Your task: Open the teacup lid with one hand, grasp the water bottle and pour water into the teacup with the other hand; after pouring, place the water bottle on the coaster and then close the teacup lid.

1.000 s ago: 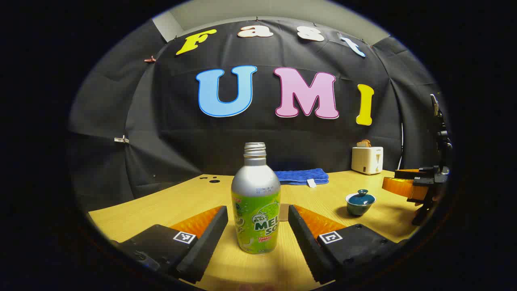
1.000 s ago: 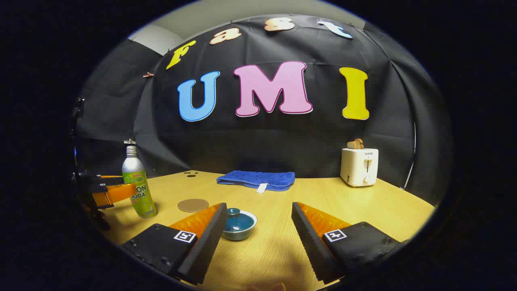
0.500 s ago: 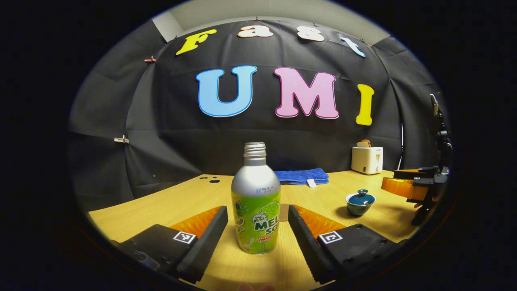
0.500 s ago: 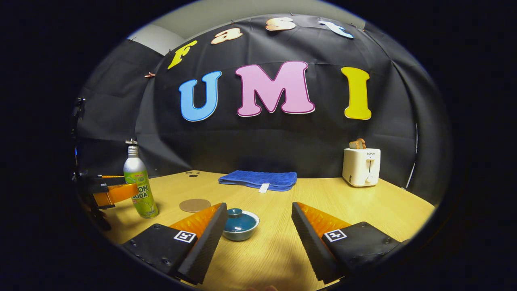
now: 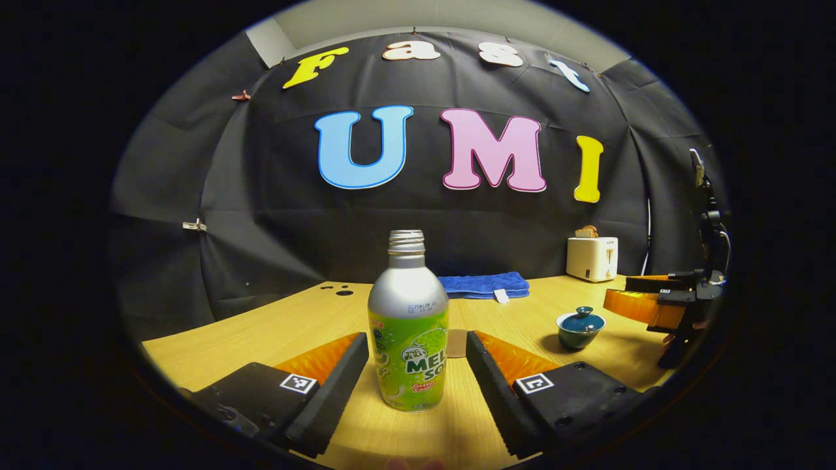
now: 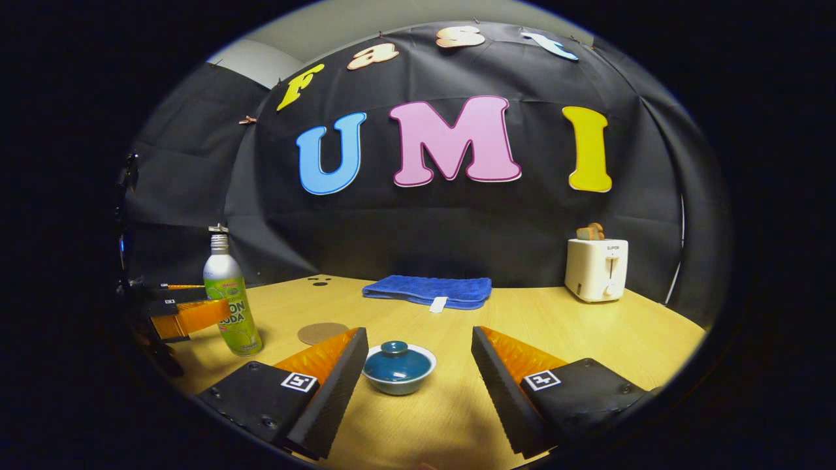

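Left gripper: jaws wide, level over the table, bottle upright between the fingers, untouched. Right gripper: jaws wide, level, lidded teacup on the table between the fingertips, untouched. Coaster lies between bottle and teacup.

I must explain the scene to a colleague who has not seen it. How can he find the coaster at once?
Start at the wooden table and find the bottle on its left side. Just right of the bottle lies the coaster. It is the only flat brown disc, and nothing stands on it.
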Action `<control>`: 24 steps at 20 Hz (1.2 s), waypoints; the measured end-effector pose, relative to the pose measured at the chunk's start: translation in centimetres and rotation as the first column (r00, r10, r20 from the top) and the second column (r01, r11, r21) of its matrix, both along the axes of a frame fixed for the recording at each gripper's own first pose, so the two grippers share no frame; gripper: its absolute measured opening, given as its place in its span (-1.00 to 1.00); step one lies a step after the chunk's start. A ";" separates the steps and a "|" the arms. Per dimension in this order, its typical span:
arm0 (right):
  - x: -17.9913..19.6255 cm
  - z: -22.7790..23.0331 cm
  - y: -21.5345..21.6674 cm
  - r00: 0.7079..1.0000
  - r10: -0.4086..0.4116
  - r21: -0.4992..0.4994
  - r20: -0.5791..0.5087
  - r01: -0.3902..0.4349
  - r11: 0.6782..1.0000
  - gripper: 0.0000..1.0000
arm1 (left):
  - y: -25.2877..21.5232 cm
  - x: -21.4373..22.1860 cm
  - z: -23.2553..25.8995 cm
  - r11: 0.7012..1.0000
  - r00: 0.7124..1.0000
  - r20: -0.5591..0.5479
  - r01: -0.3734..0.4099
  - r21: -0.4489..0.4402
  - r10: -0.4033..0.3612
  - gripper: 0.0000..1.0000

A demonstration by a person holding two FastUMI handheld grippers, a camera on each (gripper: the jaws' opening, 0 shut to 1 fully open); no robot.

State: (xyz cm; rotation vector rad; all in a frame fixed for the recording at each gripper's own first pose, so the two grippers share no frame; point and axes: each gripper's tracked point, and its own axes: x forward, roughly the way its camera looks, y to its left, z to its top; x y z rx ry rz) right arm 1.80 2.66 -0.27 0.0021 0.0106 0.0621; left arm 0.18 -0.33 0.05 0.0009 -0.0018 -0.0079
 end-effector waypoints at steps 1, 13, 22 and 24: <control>0.3 0.0 0.5 1.000 0.009 0.000 -0.002 -0.009 1.000 0.97 | 0.1 0.0 0.0 1.000 1.000 -0.001 0.000 0.000 0.000 0.90; 4.6 -3.5 1.8 0.974 0.037 -0.018 -0.222 -0.042 0.999 0.00 | 0.0 0.1 -0.2 1.000 1.000 0.001 0.001 0.000 -0.001 0.89; 3.9 -2.2 1.7 0.989 0.032 -0.002 -0.141 -0.033 0.999 -0.37 | -0.1 0.1 -0.1 1.000 1.000 0.001 0.007 0.000 -0.007 0.90; 3.8 -2.0 1.7 0.991 0.035 0.003 -0.127 -0.035 0.999 -0.37 | -0.2 0.1 -0.2 1.000 1.000 0.001 0.010 0.000 -0.010 0.89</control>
